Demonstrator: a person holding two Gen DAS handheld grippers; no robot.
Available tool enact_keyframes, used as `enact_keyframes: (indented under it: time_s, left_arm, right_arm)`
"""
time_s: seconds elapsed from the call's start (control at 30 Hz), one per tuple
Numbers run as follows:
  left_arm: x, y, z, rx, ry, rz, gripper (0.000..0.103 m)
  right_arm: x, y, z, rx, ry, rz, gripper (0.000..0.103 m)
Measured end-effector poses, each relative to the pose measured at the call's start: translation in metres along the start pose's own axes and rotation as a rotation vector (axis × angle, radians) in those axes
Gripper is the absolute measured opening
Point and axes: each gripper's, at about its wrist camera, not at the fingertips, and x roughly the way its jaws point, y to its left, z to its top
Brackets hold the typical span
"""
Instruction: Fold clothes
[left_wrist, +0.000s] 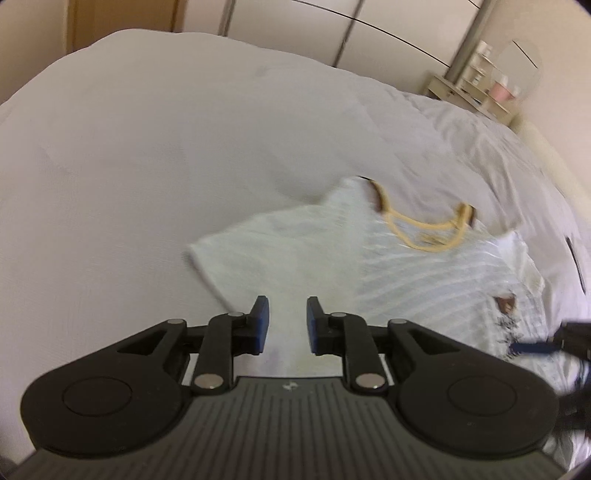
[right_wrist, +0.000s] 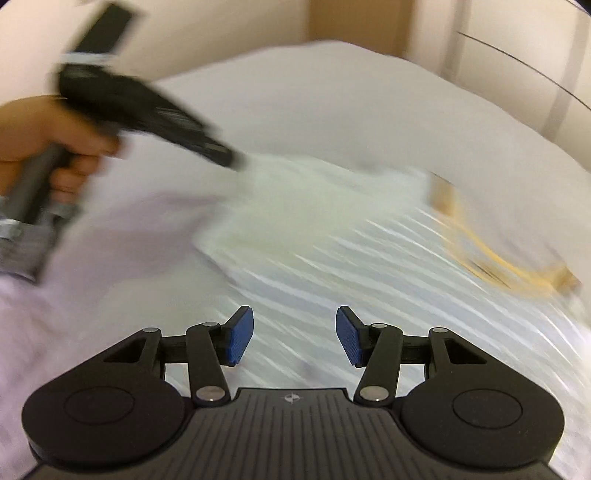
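**White striped shirt spread on a bed, both tongs released above it**

White cloth with faint pale stripes and a yellow-trimmed neck opening, the shirt (left_wrist: 388, 258) lies on the bed (left_wrist: 147, 147), whose pale cover carries it. In the left wrist view it sits toward the bed's right edge, neckline (left_wrist: 424, 232) pointing away from the camera, one short sleeve (left_wrist: 229, 254) reaching out toward the middle of the bed. A dark printed patch (left_wrist: 511, 317) shows on the shirt's right side. Whether any panel is already turned over cannot be told; the cloth is blurred in both views.

The left gripper (left_wrist: 287, 321) hangs just over the shirt's near part, beside the sleeve, its blue pads apart with nothing between them. The right gripper (right_wrist: 294, 336) is likewise released, jaws spread wider, over the striped body of the shirt (right_wrist: 369, 266). This placement, one tool near a sleeve and one over the body, suits either taking hold of cloth for a fold or having just let it go; the frames fit both.

In the right wrist view a hand (right_wrist: 48, 140) grips the handle of the left gripper (right_wrist: 236, 160), whose tip is at the shirt's far left part; blur hides whether it touches.

On the far right, beyond the bed's far corner, a small shelf unit (left_wrist: 476, 88) holds a pink item (left_wrist: 500, 90) and other pale things too small to name.
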Motion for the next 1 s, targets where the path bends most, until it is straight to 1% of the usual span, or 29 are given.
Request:
enact_keyframes:
  time_s: [0.1,0.17,0.23,0.27,0.37,0.43,0.47,0.5,0.53,0.57,0.6,0.67,0.7,0.73,0.77,0.83,0.9,1.0]
  left_arm:
    - [0.003,-0.045,-0.007,0.046,0.019,-0.015,0.024]
    - [0.006,-0.075,-0.011,0.077,0.031,-0.024,0.026]
    - [0.008,-0.105,-0.015,0.108,0.044,-0.034,0.027]
    - [0.01,-0.121,-0.019,0.118,0.053,-0.036,0.027]
    - [0.017,-0.17,-0.036,0.123,0.096,-0.027,0.028]
    - [0.021,-0.2,-0.048,0.122,0.126,-0.026,0.029]
    - [0.024,-0.214,-0.055,0.124,0.144,-0.023,0.029]
    - [0.028,-0.227,-0.061,0.125,0.16,-0.022,0.029]
    - [0.031,-0.238,-0.066,0.121,0.176,-0.02,0.029]
    - [0.035,-0.248,-0.071,0.115,0.192,-0.018,0.029]
    - [0.038,-0.258,-0.075,0.109,0.207,-0.014,0.03]
    - [0.042,-0.272,-0.079,0.105,0.225,-0.009,0.03]
    - [0.044,-0.278,-0.079,0.106,0.231,-0.007,0.031]
    - [0.046,-0.283,-0.079,0.109,0.237,-0.005,0.031]
    - [0.048,-0.286,-0.079,0.116,0.241,-0.003,0.031]
    - [0.049,-0.289,-0.076,0.128,0.244,0.002,0.031]
    - [0.05,-0.291,-0.071,0.128,0.238,0.007,0.032]
    - [0.051,-0.29,-0.063,0.124,0.226,0.018,0.032]
  right_arm:
    - [-0.026,-0.069,-0.035,0.099,0.052,-0.144,0.052]
    - [-0.041,-0.113,-0.059,0.114,0.086,-0.26,0.052]
    - [-0.051,-0.15,-0.081,0.051,0.124,-0.378,0.052]
    - [-0.052,-0.169,-0.092,0.008,0.141,-0.421,0.052]
    - [-0.05,-0.223,-0.125,-0.076,0.169,-0.467,0.052]
    - [-0.042,-0.251,-0.141,-0.136,0.175,-0.466,0.052]
    - [-0.038,-0.26,-0.148,-0.17,0.162,-0.456,0.052]
    - [-0.035,-0.267,-0.152,-0.197,0.138,-0.457,0.059]
    - [-0.032,-0.272,-0.154,-0.221,0.11,-0.463,0.069]
    - [-0.027,-0.276,-0.155,-0.24,0.087,-0.465,0.072]
    - [-0.021,-0.278,-0.156,-0.256,0.066,-0.467,0.072]
    - [-0.012,-0.277,-0.159,-0.343,0.033,-0.486,0.071]
    - [-0.008,-0.277,-0.161,-0.391,0.017,-0.497,0.064]
    - [-0.003,-0.276,-0.163,-0.439,0.002,-0.508,0.052]
    - [0.001,-0.275,-0.164,-0.487,-0.014,-0.519,0.046]
    - [0.003,-0.274,-0.17,-0.58,-0.018,-0.54,0.017]
    - [-0.009,-0.281,-0.177,-0.613,-0.025,-0.536,0.005]
    - [-0.026,-0.291,-0.186,-0.629,-0.012,-0.494,0.002]
